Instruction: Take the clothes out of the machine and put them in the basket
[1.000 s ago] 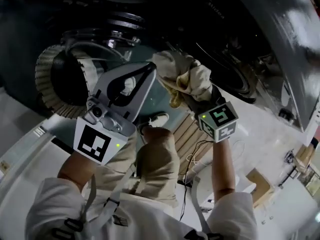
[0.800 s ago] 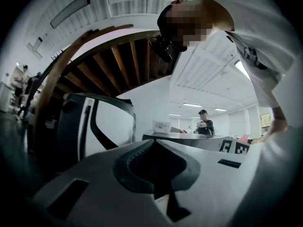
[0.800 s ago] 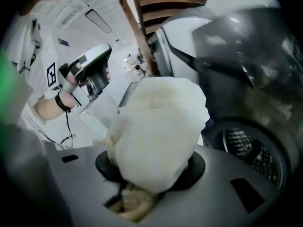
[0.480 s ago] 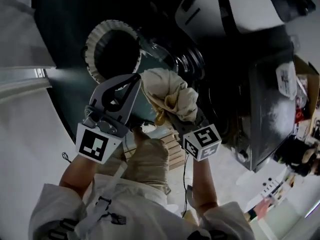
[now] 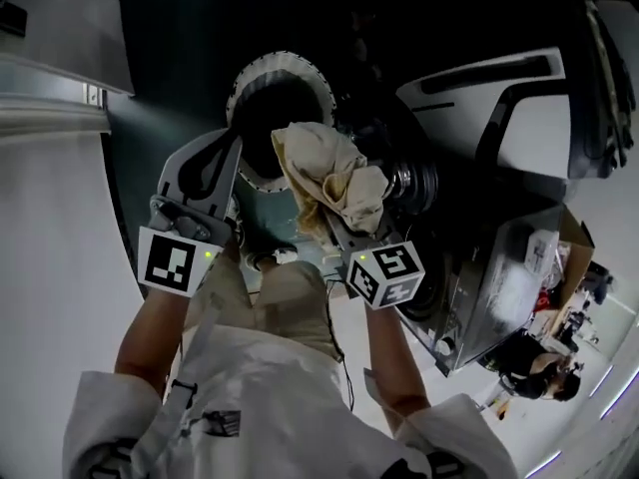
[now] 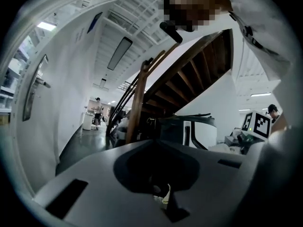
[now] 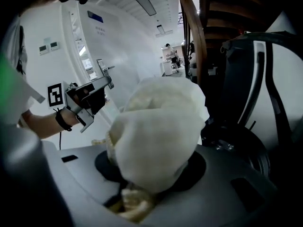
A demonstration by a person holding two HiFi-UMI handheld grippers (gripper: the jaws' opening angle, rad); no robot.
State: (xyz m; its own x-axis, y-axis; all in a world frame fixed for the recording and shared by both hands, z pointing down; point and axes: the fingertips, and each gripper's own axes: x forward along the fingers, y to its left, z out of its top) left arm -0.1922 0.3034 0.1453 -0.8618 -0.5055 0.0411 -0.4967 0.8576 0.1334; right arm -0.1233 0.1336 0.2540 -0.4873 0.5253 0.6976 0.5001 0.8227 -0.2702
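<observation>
One cloth bundle, in right hand-held gripper

The cloth sits between the jaws of my right gripper, in front of the basket mouth as seen from the head. My left gripper stands just left of the cloth, apart from it. The machine lies right of the basket.

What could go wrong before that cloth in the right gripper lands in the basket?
1. The cloth is a loose bunch that the right gripper pinches only at its lower end, so it might slip out too soon.
2. From the head view the cloth hides part of the basket mouth, so a release could catch the rim or miss.
</observation>
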